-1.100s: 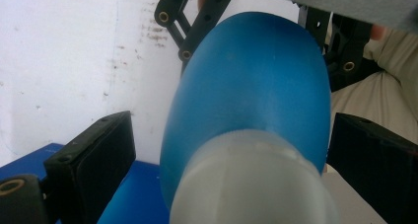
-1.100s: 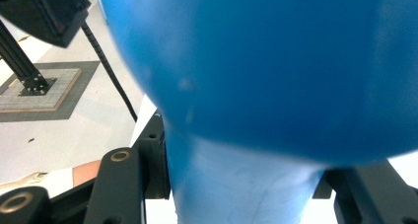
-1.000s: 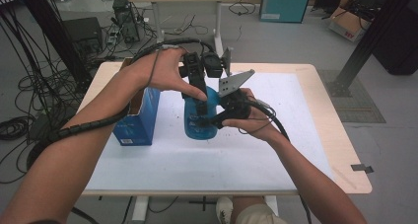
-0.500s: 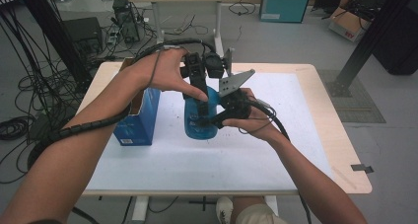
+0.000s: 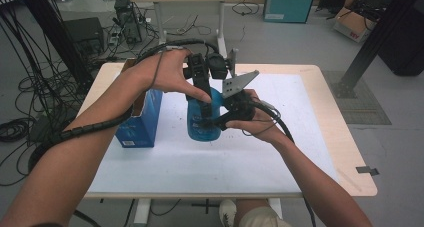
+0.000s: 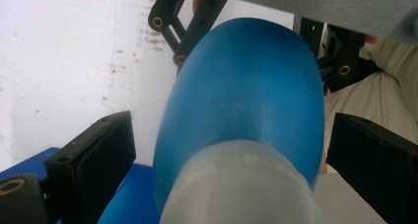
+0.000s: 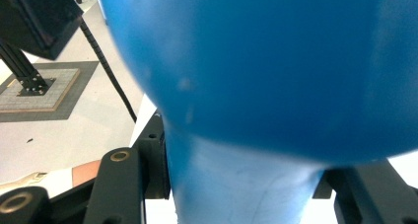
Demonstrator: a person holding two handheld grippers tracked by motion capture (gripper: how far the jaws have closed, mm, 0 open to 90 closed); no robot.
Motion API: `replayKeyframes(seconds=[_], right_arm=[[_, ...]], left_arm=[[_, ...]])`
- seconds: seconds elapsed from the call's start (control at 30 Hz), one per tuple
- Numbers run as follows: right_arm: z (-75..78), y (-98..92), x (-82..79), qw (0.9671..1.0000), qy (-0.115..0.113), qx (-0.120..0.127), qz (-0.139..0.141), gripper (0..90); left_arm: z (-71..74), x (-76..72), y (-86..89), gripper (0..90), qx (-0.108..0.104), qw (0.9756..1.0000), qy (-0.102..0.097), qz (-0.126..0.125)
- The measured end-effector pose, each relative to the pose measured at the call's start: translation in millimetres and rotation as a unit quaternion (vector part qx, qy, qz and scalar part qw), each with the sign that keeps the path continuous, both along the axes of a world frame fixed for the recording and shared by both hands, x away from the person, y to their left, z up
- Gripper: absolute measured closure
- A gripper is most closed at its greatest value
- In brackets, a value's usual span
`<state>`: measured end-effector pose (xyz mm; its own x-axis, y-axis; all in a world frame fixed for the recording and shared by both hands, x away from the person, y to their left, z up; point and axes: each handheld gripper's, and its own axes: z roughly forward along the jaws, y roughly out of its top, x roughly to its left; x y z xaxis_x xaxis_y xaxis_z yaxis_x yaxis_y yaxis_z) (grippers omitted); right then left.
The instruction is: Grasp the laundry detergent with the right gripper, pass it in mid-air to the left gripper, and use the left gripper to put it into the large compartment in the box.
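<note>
A blue bottle (image 5: 202, 123) with a pale translucent cap (image 6: 236, 184) stands near the middle of the white mat. My right gripper (image 5: 216, 118) comes in from the right and is shut on the bottle's narrow waist (image 7: 241, 184); its black jaws press on both sides. My left gripper (image 5: 201, 87) hangs over the bottle's top and points down. In the left gripper view its jaws stand wide on either side of the cap with a gap to each, so the left gripper (image 6: 231, 150) is open. The far gripper's linkage (image 6: 170, 24) shows behind the bottle.
A blue carton (image 5: 142, 118) stands just left of the bottle, under my left forearm. The white mat (image 5: 300, 117) covers most of the wooden table (image 5: 345, 137). Cables, a desk and boxes lie on the floor beyond the far edge.
</note>
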<state>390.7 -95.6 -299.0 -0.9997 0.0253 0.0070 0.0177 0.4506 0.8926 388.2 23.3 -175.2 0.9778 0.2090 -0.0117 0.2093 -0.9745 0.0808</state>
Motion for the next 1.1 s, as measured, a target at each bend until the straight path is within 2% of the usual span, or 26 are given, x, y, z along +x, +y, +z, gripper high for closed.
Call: replayKeyframes(seconds=[0.33,0.5,0.53,0.63,0.7,1.1], right_arm=[[0.1,0.4,-0.2,1.0,0.0,0.0,0.001,43.9],[0.1,0.7,-0.1,1.0,0.004,0.0,0.002,43.9],[0.1,0.8,-0.4,1.0,0.003,-0.003,0.001,43.9],[0.0,1.1,-0.4,1.0,0.005,-0.002,0.002,43.9],[-0.2,1.7,-0.2,1.0,0.002,-0.003,0.004,43.9],[0.2,0.7,-0.3,1.0,0.002,-0.001,0.003,43.9]], left_arm=[[0.2,0.7,0.9,4.9,0.003,0.9999,-0.005,-0.01],[0.4,0.0,1.5,4.9,-0.001,1.0,-0.004,-0.004],[0.5,1.0,2.0,4.9,0.003,0.9999,-0.004,-0.011],[0.5,1.4,2.3,4.9,0.004,0.9999,-0.004,-0.014],[0.1,0.4,2.4,4.9,0.001,1.0,-0.001,-0.005],[0.5,-0.2,1.4,5.0,0.0,1.0,0.0,-0.004]])
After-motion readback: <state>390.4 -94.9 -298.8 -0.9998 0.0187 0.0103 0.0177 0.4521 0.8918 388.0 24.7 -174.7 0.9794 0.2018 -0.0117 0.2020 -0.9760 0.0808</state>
